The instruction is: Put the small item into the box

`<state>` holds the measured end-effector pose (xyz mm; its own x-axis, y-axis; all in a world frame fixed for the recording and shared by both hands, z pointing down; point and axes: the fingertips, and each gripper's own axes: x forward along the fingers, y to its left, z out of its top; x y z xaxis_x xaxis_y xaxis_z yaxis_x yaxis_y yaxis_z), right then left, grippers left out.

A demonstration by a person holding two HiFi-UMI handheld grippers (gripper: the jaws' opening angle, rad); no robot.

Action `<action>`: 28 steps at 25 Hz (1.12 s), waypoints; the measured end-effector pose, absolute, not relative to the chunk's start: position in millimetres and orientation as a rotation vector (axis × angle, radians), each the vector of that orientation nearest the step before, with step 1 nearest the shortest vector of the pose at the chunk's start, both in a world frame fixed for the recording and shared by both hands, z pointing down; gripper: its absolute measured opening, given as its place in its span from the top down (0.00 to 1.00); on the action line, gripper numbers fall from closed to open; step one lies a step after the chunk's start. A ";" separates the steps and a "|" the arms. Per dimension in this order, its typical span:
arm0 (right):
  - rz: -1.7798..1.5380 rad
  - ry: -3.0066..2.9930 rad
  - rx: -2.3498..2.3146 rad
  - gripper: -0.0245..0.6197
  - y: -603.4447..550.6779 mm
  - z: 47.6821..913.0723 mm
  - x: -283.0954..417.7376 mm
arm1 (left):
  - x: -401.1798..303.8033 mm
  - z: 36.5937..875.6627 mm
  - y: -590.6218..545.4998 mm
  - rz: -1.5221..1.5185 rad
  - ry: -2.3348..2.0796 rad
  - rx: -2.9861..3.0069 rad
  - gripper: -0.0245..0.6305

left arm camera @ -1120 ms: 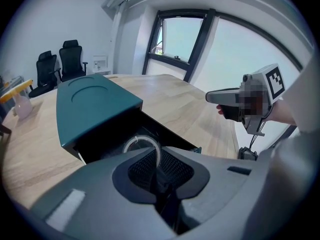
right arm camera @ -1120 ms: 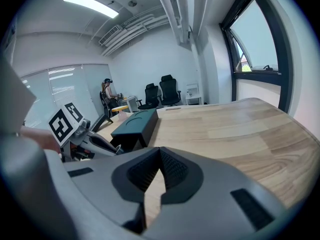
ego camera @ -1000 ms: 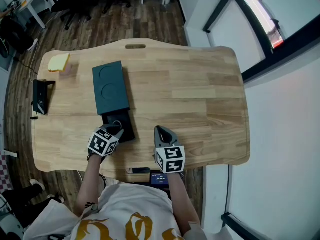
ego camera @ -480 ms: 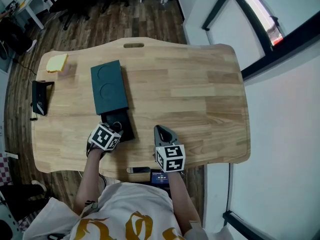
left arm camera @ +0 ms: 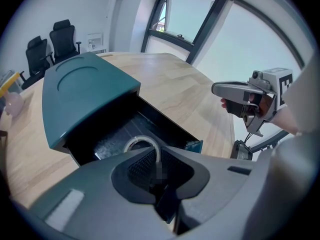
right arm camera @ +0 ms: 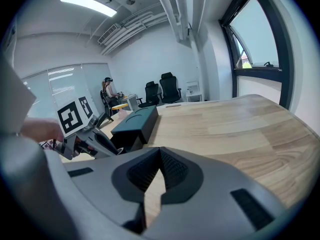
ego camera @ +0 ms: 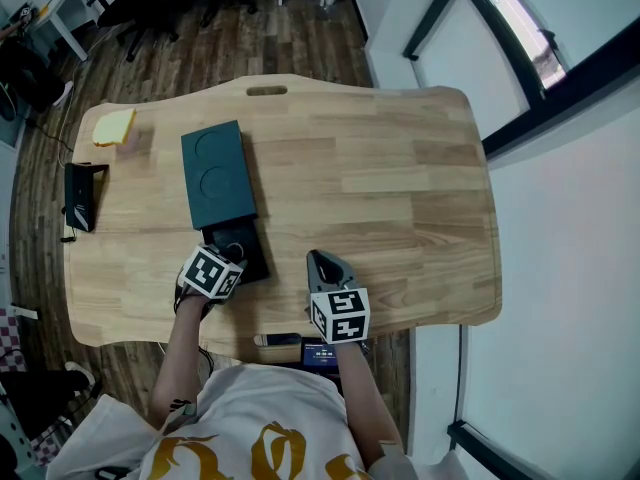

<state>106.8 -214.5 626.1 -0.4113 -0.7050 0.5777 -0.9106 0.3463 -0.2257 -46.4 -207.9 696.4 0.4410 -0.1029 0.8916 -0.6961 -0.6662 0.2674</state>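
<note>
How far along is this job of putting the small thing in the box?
Done: the box has its drawer slid open. In hand: the left gripper is shut on a small ring, holding it over the drawer. Left: letting go so the ring lies inside, and probably closing the drawer. The right gripper is shut and empty.

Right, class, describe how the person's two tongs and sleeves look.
The left tongs and right tongs are grey moulded plastic with black ribbed inner pads. Each carries a white cube printed with black square markers. The person wears a white short-sleeved T-shirt with gold print.
</note>
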 end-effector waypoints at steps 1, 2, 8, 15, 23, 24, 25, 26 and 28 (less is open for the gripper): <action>0.744 -2.235 1.421 0.95 -213.8 626.5 107.3 | -46.0 696.9 -207.1 1.223 -0.665 2.069 0.91; 0.746 -2.234 1.420 0.95 -213.3 626.8 107.8 | -45.4 697.3 -206.2 1.223 -0.662 2.071 0.91; 0.744 -2.240 1.427 0.95 -214.1 622.1 107.7 | -43.4 698.3 -203.8 1.187 -0.644 2.083 0.90; 0.721 -2.258 1.439 0.95 -213.9 610.6 108.1 | -47.6 689.4 -217.5 0.965 -0.737 2.112 0.89; 0.658 -2.290 1.467 0.95 -204.1 583.7 107.7 | -65.7 649.7 -228.0 0.656 -0.927 2.133 0.90; 0.648 -2.298 1.471 0.95 -203.1 578.3 106.3 | -67.0 640.7 -227.6 0.619 -0.945 2.146 0.93; 0.637 -2.307 1.477 0.95 -202.3 572.6 104.5 | -67.3 631.5 -226.2 0.586 -0.957 2.165 0.96; 0.627 -2.318 1.484 0.95 -201.3 567.1 102.6 | -66.2 622.6 -223.7 0.557 -0.963 2.186 0.96; 0.609 -2.338 1.494 0.95 -198.5 558.0 97.8 | -62.8 606.7 -217.0 0.514 -0.975 2.229 0.96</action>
<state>97.8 -198.5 558.0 -0.4142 -0.7831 0.4639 -0.9099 0.3693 -0.1890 -62.8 -217.0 606.7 0.6481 -0.5043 0.5707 -0.7558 -0.5177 0.4008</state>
